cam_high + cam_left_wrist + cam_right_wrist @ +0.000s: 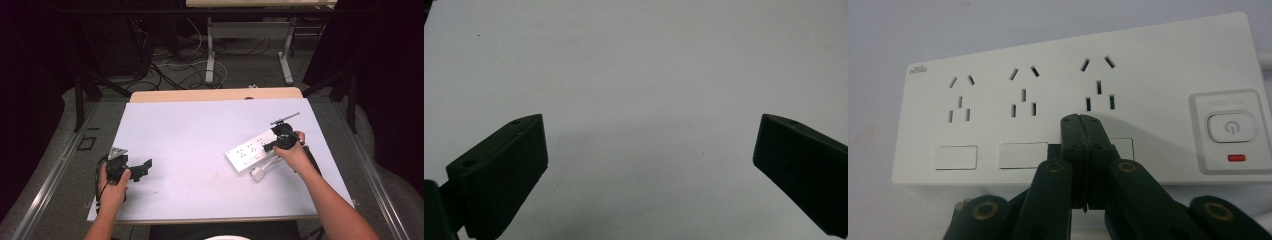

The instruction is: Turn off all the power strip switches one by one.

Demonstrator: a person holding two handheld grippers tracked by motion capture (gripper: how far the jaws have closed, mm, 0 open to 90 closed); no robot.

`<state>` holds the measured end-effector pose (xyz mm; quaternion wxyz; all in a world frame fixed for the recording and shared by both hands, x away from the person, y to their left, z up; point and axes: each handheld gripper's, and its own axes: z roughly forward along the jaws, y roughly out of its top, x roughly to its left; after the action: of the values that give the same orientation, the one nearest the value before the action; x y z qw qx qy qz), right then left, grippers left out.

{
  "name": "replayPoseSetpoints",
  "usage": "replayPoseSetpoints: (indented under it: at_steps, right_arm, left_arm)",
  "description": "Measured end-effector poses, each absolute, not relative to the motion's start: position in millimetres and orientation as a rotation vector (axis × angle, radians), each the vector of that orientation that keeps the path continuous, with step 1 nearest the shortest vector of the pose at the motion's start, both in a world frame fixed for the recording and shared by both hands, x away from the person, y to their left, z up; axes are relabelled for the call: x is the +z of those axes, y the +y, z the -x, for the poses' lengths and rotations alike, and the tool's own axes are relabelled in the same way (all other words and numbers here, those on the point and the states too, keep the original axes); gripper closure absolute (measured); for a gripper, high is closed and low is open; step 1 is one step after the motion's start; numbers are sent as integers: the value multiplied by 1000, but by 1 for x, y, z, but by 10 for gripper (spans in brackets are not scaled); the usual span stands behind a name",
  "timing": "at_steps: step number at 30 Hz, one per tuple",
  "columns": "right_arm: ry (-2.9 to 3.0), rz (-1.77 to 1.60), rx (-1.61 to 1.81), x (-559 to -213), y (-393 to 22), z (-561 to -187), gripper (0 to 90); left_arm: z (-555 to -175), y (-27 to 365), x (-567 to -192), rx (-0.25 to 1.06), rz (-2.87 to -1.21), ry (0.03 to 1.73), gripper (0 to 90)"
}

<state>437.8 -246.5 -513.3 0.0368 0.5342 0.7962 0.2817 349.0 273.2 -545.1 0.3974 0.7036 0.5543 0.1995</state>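
Observation:
A white power strip with three sockets lies on the right part of the white table sheet, its white plug and cord beside it. In the right gripper view the power strip has a round power button with a red mark under it at one end. My right gripper is shut with nothing between its jaws, its tips over the strip just below the third socket. The right gripper is held over the strip's near end. My left gripper rests at the table's left, open and empty, jaws wide apart.
The white sheet covers a wooden table whose far edge shows. Beyond the table lie cables on the floor and the legs of another table. Dark curtains stand at both sides.

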Motion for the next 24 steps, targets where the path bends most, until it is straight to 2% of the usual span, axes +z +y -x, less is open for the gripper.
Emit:
replayPoseSetpoints:
  at_steps: [24]
  right_arm:
    - [2431,-1640,877,-514,-245,-437,900]
  left_arm:
    - [-349,273,-545,506,-1781,1406,12]
